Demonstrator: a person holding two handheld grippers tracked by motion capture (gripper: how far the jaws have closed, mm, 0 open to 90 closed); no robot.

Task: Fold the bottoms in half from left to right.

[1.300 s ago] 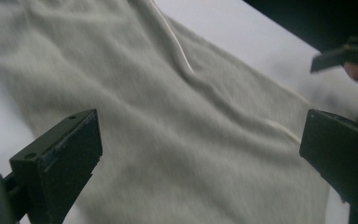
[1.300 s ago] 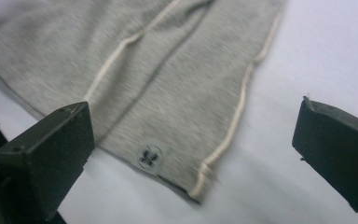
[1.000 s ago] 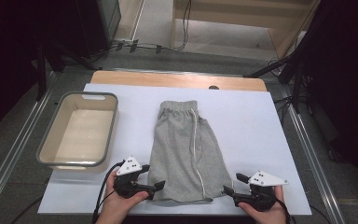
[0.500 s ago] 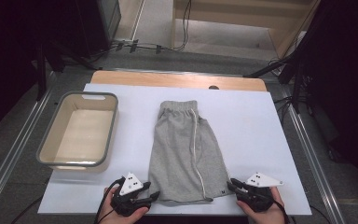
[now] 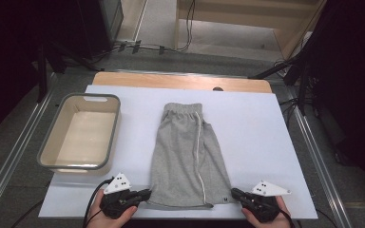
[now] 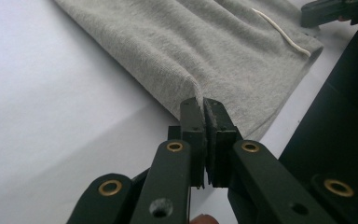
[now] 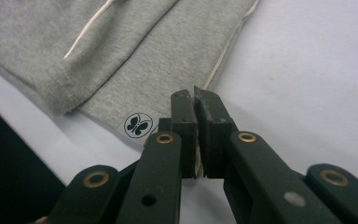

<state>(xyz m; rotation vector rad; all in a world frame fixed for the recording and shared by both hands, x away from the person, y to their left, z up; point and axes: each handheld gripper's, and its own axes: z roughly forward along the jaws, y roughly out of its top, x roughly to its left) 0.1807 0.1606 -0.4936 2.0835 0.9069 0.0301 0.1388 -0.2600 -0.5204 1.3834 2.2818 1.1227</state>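
Observation:
Grey shorts (image 5: 190,156) with a white side stripe lie flat on the white table cover (image 5: 261,137), waistband away from me, hem toward me. My left gripper (image 5: 145,194) sits at the hem's left corner. In the left gripper view its jaws have just closed and the gripper (image 6: 203,105) pinches the folded edge of the shorts (image 6: 205,42). My right gripper (image 5: 235,194) is at the hem's right corner. It has also just closed, and in its own view the gripper (image 7: 194,95) presses on the shorts (image 7: 98,51) beside a butterfly label (image 7: 138,124).
A shallow grey bin (image 5: 115,128) stands on the left part of the table. A wooden table edge (image 5: 180,81) runs along the far side. Metal rails flank the table, and cables lie on the floor beyond.
Both grippers have gone from open to shut on the hem corners. The left hand slid toward the near table edge and then inward to the shorts; the right hand hardly moved.

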